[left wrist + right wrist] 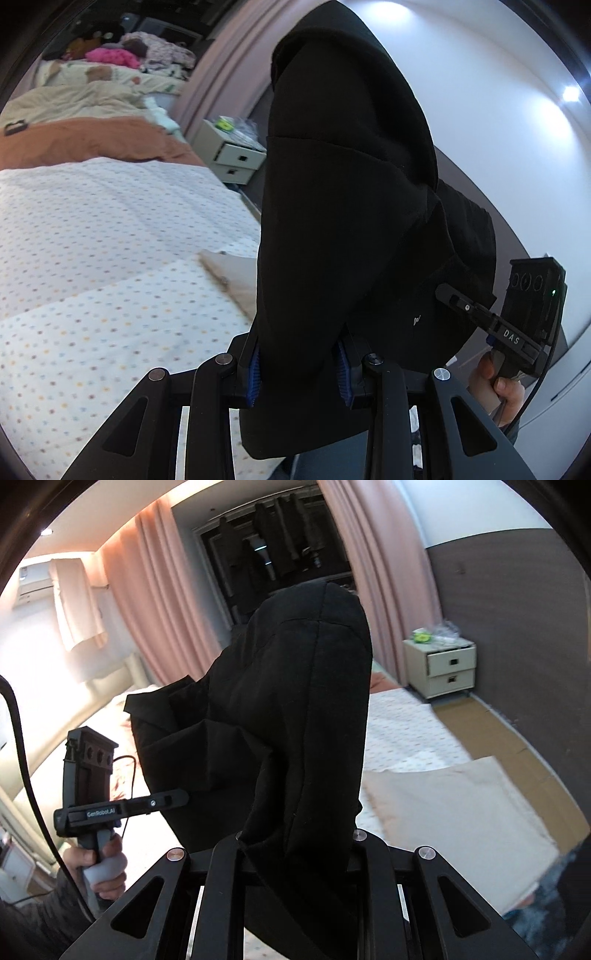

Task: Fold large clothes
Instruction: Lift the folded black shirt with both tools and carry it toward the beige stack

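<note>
Black garment held aloft above the dotted bedsheet, its bulk standing up and forward from both grips, the span between them slack. Left gripper: blue pads pinch one bunched edge. Right gripper: nearly closed on the other. Beige cloth lies flat below.

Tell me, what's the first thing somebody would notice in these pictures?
A big black garment fills the middle of both views, lifted off the bed and pinched in the left hand-held gripper and the right hand-held gripper. Under it lies a bed with a dotted sheet and a beige cloth spread on it. By the wall stands a cream nightstand with two drawers.
</note>
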The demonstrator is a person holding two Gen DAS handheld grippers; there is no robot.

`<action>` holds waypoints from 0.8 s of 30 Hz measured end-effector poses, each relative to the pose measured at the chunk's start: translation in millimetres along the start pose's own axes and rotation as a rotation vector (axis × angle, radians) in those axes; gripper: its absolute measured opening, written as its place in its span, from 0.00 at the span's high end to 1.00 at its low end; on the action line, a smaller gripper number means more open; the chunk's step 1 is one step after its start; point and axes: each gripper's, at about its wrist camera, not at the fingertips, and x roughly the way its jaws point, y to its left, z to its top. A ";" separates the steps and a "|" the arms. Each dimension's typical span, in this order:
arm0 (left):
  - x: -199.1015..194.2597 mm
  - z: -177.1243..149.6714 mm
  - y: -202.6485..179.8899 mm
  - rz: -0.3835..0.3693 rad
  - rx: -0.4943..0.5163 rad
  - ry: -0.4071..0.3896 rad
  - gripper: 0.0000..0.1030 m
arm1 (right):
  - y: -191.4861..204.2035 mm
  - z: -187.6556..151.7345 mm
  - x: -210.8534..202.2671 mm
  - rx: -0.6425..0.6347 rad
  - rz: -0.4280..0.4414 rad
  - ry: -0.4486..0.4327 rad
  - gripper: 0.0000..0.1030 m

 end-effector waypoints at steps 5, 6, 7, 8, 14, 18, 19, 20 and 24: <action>35.6 9.9 -21.5 -0.051 0.012 0.038 0.67 | -25.5 4.8 -26.1 0.007 -0.074 -0.015 0.82; 43.2 11.4 -27.3 -0.062 0.016 0.048 0.67 | -29.6 4.5 -30.5 0.008 -0.088 -0.016 0.82; 51.2 12.8 -33.5 -0.074 0.020 0.058 0.67 | -30.4 4.4 -34.0 0.009 -0.102 -0.018 0.82; 56.5 13.8 -39.3 -0.083 0.024 0.066 0.67 | -34.4 5.1 -39.4 0.010 -0.122 -0.021 0.82; 96.5 21.0 -66.3 -0.149 0.047 0.114 0.67 | -49.2 7.9 -67.8 0.018 -0.228 -0.038 0.82; 115.9 23.4 -76.7 -0.196 0.051 0.147 0.67 | -55.1 10.8 -79.9 0.018 -0.290 -0.034 0.82; 121.3 23.2 -79.6 -0.206 0.051 0.154 0.67 | -54.6 12.6 -80.8 0.016 -0.302 -0.032 0.82; 126.4 23.6 -81.0 -0.213 0.050 0.160 0.67 | -56.3 14.3 -82.0 0.015 -0.315 -0.029 0.82; 143.6 20.0 -88.8 -0.230 0.034 0.189 0.67 | -58.5 24.6 -72.0 0.000 -0.359 -0.003 0.82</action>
